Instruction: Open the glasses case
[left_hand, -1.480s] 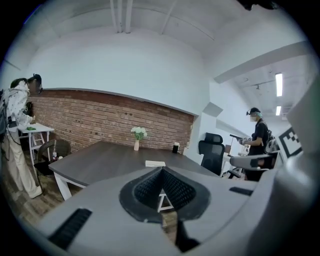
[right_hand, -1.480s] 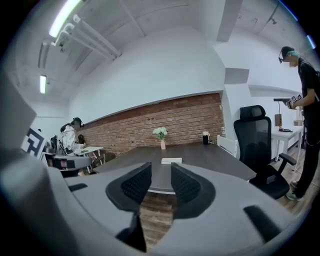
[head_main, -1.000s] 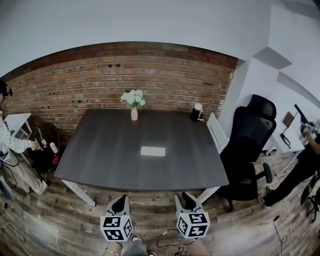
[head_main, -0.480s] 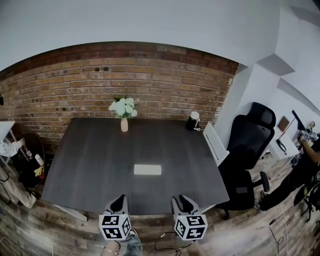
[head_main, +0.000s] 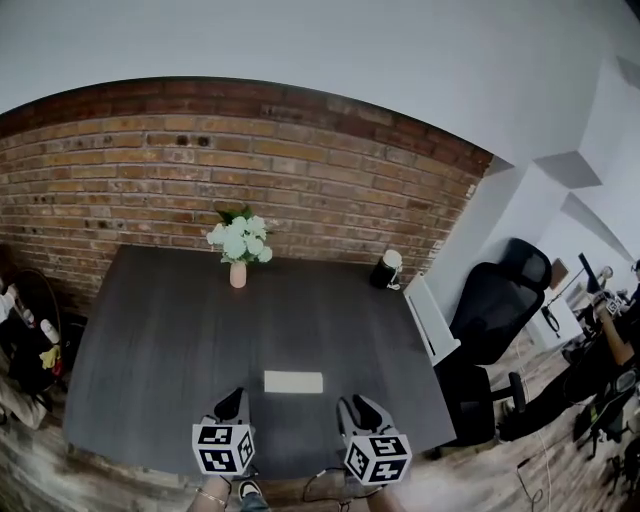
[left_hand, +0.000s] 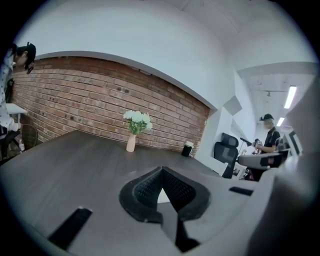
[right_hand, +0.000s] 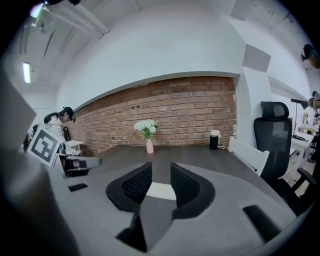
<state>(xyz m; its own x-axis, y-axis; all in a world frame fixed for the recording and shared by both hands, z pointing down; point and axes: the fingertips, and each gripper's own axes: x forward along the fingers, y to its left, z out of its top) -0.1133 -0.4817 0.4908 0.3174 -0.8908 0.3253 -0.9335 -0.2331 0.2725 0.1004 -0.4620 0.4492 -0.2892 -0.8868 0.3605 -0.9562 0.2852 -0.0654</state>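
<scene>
We see the glasses case (head_main: 294, 381) near the table's (head_main: 160, 320) front edge, long axis crosswise, just ahead between our left gripper (head_main: 235, 396), tips pinched together, and right gripper (head_main: 352, 404), narrowly parted and empty, both about equally near.

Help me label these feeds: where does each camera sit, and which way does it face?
Head view: on the person's head, looking down across the table to the brick wall; left gripper and right gripper show at the bottom.
Left gripper view: rides that gripper, facing the flower vase along its touching fingers.
Right gripper view: rides that gripper, facing the brick wall along its parted fingers.
Shared: all see the flower vase and the glasses case.
</scene>
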